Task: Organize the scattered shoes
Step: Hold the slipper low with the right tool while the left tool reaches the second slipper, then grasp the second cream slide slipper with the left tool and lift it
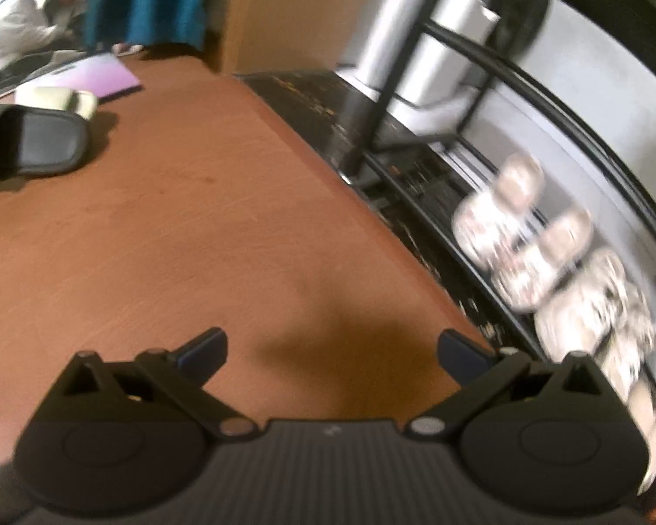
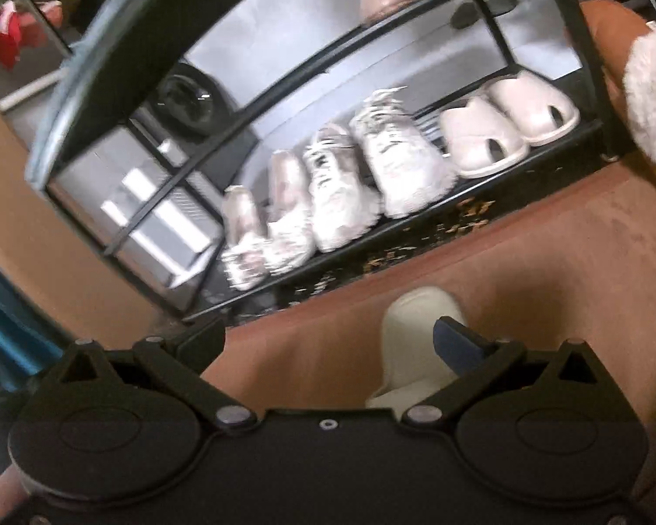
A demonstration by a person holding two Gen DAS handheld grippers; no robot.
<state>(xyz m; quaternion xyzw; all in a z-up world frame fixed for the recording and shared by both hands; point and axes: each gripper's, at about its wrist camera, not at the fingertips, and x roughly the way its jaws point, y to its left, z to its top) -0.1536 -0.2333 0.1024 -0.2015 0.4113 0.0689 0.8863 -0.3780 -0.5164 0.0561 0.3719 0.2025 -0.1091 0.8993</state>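
Both grippers spread wide; cream slipper point(image 2: 415, 341) near right fingers point(image 2: 459, 341).

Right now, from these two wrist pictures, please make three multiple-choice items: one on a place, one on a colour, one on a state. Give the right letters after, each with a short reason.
1. Where does the black slide sandal lie?
A. on the rack's lowest shelf
B. on the brown floor
C. between the left gripper's fingers

2. What colour is the slipper nearest the right gripper?
A. cream
B. red
C. blue

3. How does the left gripper stand?
A. shut on a sneaker
B. shut on nothing
C. open, holding nothing

Answers:
1 B: it rests on the floor, away from the shoe rack.
2 A: the slipper is pale cream against the brown floor.
3 C: its fingers are wide apart with only floor between them.
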